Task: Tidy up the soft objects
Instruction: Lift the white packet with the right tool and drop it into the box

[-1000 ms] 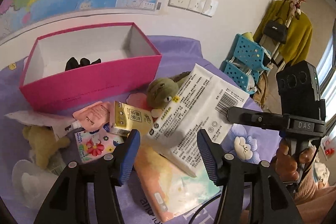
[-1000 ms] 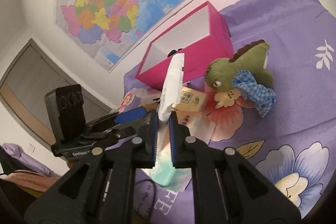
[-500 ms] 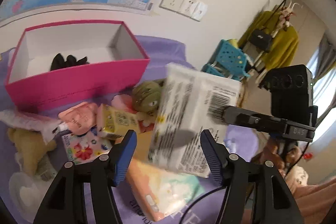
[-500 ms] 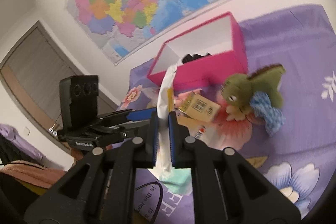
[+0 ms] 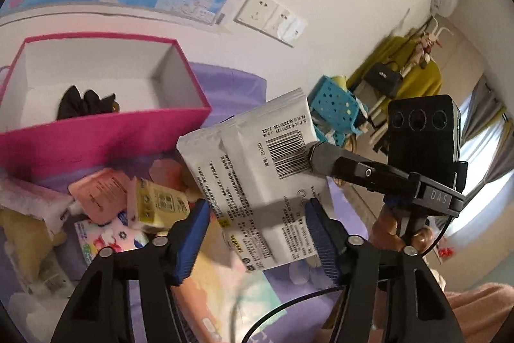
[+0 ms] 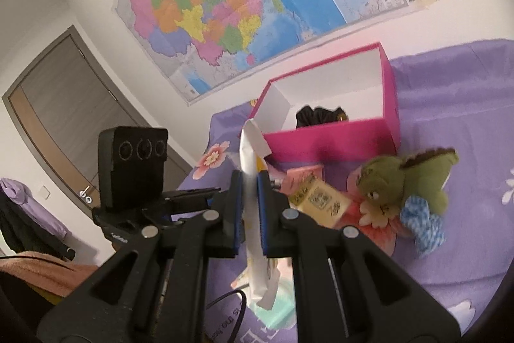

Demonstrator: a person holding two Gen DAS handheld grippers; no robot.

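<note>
My right gripper [image 6: 249,208] is shut on a white tissue pack [image 6: 252,169], held edge-on in the air above the purple cloth. In the left wrist view the same tissue pack [image 5: 257,182] hangs in front of my open, empty left gripper [image 5: 257,233], with the right gripper [image 5: 321,153] clamped on its barcode edge. The pink box [image 5: 106,130] stands behind to the left with a black soft item [image 5: 83,105] inside. The box [image 6: 334,137] also shows in the right wrist view, with a green plush dinosaur [image 6: 408,182] beside it.
Loose items lie on the purple cloth [image 6: 465,240]: a yellow carton [image 5: 157,204], a pink pouch [image 5: 99,192], a flowered pack [image 5: 106,240], a tan plush [image 5: 22,233] and a pastel tissue pack [image 5: 225,294]. A blue basket [image 5: 334,111] and a coat rack stand at the right.
The right gripper has lifted the white tissue pack off the pile and carried it up and toward the pink box. The left gripper stayed open and tilted upward.
</note>
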